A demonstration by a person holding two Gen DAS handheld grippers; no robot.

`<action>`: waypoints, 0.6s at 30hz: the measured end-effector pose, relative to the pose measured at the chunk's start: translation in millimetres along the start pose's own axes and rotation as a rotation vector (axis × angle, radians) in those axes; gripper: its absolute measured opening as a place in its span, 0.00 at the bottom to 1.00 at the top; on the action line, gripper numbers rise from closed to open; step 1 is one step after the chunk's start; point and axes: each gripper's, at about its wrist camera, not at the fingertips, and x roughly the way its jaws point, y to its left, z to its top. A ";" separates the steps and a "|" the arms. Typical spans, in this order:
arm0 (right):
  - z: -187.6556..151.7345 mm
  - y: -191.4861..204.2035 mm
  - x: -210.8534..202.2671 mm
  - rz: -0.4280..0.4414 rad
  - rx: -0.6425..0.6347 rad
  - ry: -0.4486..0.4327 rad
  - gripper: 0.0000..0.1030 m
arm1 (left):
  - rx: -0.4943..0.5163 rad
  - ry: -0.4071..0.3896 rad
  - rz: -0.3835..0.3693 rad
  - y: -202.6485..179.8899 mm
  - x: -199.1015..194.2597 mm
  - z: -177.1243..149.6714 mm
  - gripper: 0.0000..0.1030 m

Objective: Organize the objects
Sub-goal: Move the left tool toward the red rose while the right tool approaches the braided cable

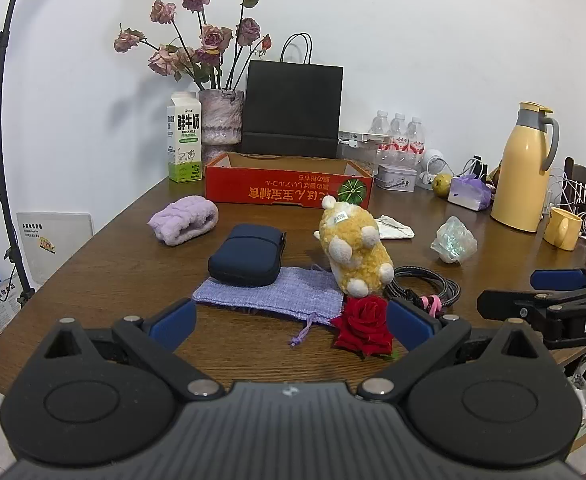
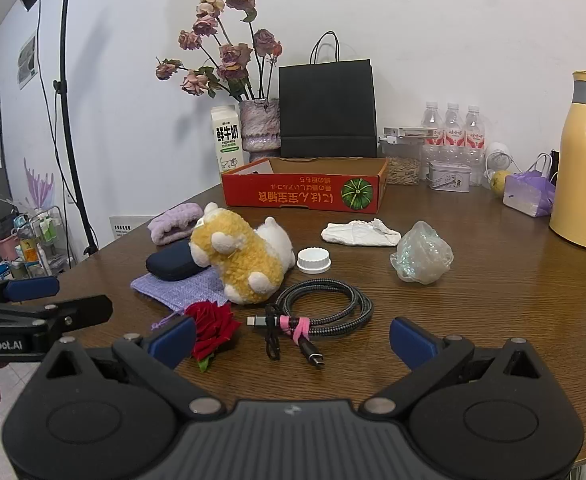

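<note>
My left gripper (image 1: 291,322) is open and empty above the table's near edge, a red rose (image 1: 364,326) by its right finger. My right gripper (image 2: 293,338) is open and empty, just short of a coiled braided cable (image 2: 321,312). The rose (image 2: 213,326) lies by its left finger. A yellow plush toy (image 2: 241,258) lies on a lilac drawstring pouch (image 1: 269,294) beside a navy case (image 1: 247,256). A lilac towel roll (image 1: 183,220), white lid (image 2: 313,260), white cloth (image 2: 359,234) and crumpled clear wrap (image 2: 421,252) lie around. A red open cardboard box (image 2: 305,194) stands behind.
Along the back wall stand a milk carton (image 1: 184,138), a vase of dried roses (image 1: 221,120), a black paper bag (image 1: 292,108), water bottles (image 2: 453,128), a tin (image 2: 449,176) and a yellow jug (image 1: 523,168). A yellow mug (image 1: 563,227) and laptop sit right. A light stand (image 2: 69,120) stands left.
</note>
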 end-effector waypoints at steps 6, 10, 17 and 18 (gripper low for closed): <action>0.1 0.0 -0.1 0.000 0.000 0.000 1.00 | 0.002 -0.001 -0.002 -0.3 0.8 -1.5 1.00; 0.2 -0.1 0.0 0.001 -0.001 0.000 1.00 | 0.003 0.000 -0.001 -0.5 0.8 -1.5 1.00; -0.1 -0.1 0.1 0.001 -0.001 0.000 1.00 | 0.005 0.000 -0.004 -1.3 0.6 -3.0 1.00; 0.0 0.0 0.1 0.001 -0.001 0.000 1.00 | 0.005 0.000 -0.004 -1.3 0.6 -2.9 1.00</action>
